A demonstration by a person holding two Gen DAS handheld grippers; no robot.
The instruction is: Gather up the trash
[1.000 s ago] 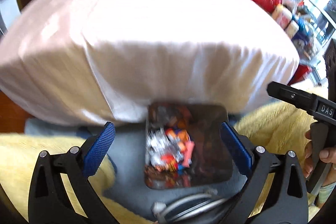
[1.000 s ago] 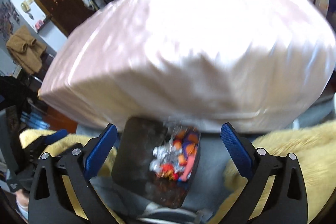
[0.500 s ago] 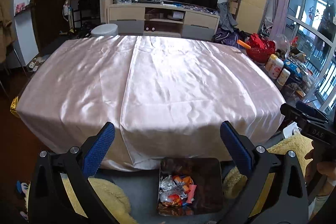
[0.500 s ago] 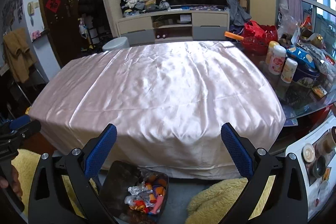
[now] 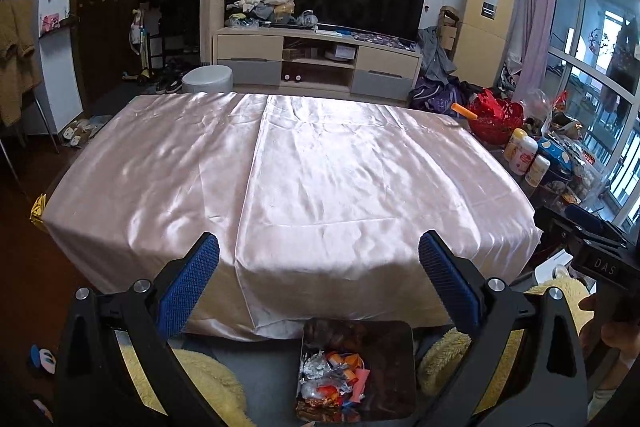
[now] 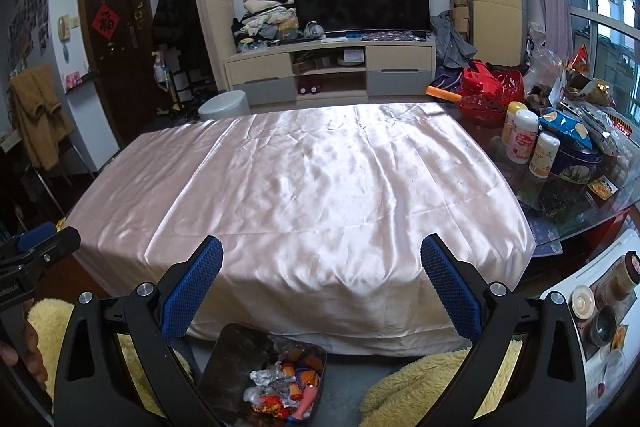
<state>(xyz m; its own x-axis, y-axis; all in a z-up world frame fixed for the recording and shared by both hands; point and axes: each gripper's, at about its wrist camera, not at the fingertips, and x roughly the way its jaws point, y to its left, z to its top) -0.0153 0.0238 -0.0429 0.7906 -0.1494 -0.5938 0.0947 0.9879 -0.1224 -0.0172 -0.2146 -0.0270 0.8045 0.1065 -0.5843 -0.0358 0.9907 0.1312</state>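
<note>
A dark metal tray (image 5: 390,355) sits low in front of the table; it holds a heap of foil and orange-red wrappers (image 5: 334,377). The tray (image 6: 230,359) and wrappers (image 6: 284,387) also show in the right wrist view. My left gripper (image 5: 318,267) is open and empty, raised above the tray, facing the pink satin tablecloth (image 5: 288,179). My right gripper (image 6: 320,267) is open and empty, likewise above the tray. No trash shows on the cloth (image 6: 312,187).
Yellow fluffy fabric (image 5: 200,383) lies on both sides of the tray. A glass table end (image 6: 560,195) at right carries bottles, a tin and snack bags. A TV stand (image 6: 332,67), a grey stool (image 6: 224,105) and a door stand beyond.
Both grippers have risen and tilted up from close over the tray; the view now takes in the whole table and room. Both stay open and empty.
</note>
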